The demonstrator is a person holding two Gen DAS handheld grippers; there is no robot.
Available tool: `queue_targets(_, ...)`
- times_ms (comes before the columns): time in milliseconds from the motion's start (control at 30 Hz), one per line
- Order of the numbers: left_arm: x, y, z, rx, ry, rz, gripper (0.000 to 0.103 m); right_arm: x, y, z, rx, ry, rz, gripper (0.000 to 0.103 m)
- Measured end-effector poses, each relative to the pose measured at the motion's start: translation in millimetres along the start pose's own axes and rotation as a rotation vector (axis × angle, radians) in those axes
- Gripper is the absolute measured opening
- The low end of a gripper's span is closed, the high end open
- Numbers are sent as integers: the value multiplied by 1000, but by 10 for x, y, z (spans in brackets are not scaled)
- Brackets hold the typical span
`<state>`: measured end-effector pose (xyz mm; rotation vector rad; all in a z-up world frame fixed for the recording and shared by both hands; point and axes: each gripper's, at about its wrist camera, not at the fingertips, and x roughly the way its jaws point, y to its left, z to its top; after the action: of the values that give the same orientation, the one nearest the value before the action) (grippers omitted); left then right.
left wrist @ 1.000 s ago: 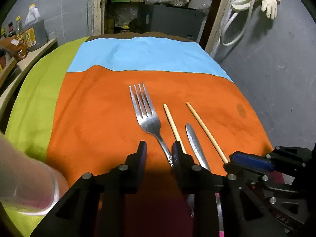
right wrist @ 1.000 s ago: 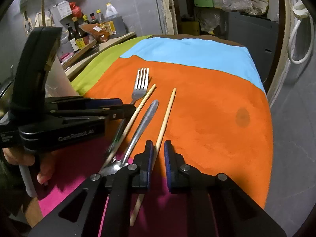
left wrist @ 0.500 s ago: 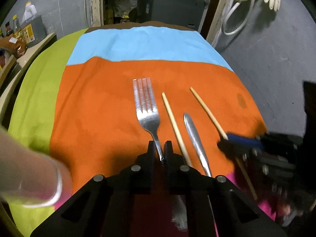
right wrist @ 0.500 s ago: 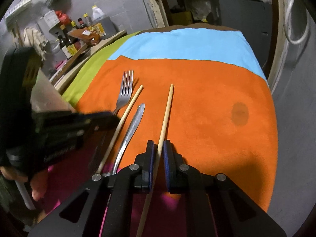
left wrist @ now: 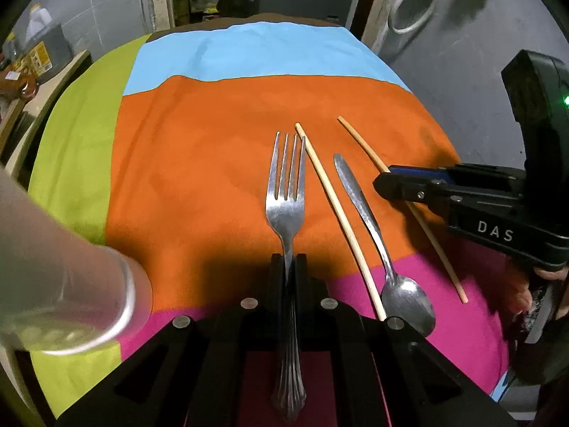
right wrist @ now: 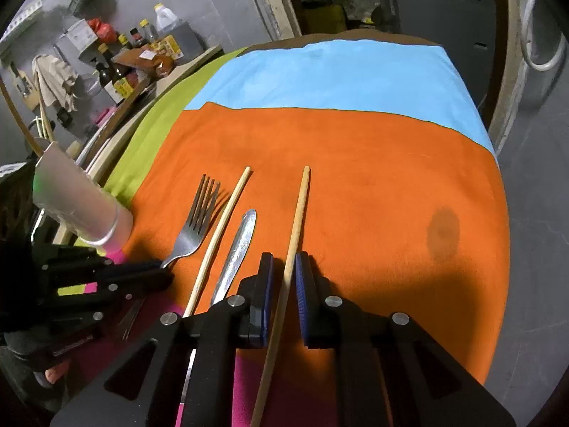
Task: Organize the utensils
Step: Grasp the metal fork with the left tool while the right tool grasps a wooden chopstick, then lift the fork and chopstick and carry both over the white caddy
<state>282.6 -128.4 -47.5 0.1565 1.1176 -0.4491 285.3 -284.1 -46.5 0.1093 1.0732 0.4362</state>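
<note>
A steel fork (left wrist: pixel 286 192) lies tines-away on the orange cloth. My left gripper (left wrist: pixel 288 259) is shut on its neck, and the handle runs back between the fingers. In the right wrist view the fork (right wrist: pixel 199 220) casts a shadow under its tines. Right of it lie a wooden chopstick (left wrist: pixel 334 206), a spoon (left wrist: pixel 370 220) with its bowl toward me, then a second chopstick (left wrist: pixel 359 142). My right gripper (right wrist: pixel 284 263) is shut on that second chopstick (right wrist: pixel 300 210), which rests on the cloth. The right gripper (left wrist: pixel 387 181) shows from the side in the left wrist view.
The tablecloth (right wrist: pixel 373 163) has orange, blue, green and pink panels, with a dark stain (right wrist: pixel 442 231) at the right. A person's pale-sleeved forearm (left wrist: pixel 71 284) is at the left. Bottles and boxes crowd a shelf (right wrist: pixel 142 60) beyond the table's left edge.
My left gripper has shut on the fork's neck. The right gripper, holding the outer chopstick, has shifted it rightward, away from the spoon.
</note>
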Motion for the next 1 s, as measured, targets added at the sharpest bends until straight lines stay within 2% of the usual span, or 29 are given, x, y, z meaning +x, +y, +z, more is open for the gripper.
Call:
queue_targets(133,5,32,2,-19,-5,-11,3,10,-1,42,3,39,8,10)
queue_targets(300,-60,83,-94,-99,-36,-38,3,13,63,50,-12,57,-42,7)
queue_targets(500,-393,13,-338,-91,-176,-42,3,-100,23,-120,68,18,1,4)
queue_targets(633,-620,8,-544,-85,-276,-55,3,-308,57,-278,99,-80,56,3)
queue_targets(767,-844,-2,-800,-73,-405,-50,3,-559,175,-469,95,-219,105,3)
queue_targets(1000,-1243,9,-1136,-66,-638,-93,3,-968,636,-757,4,-537,131,3)
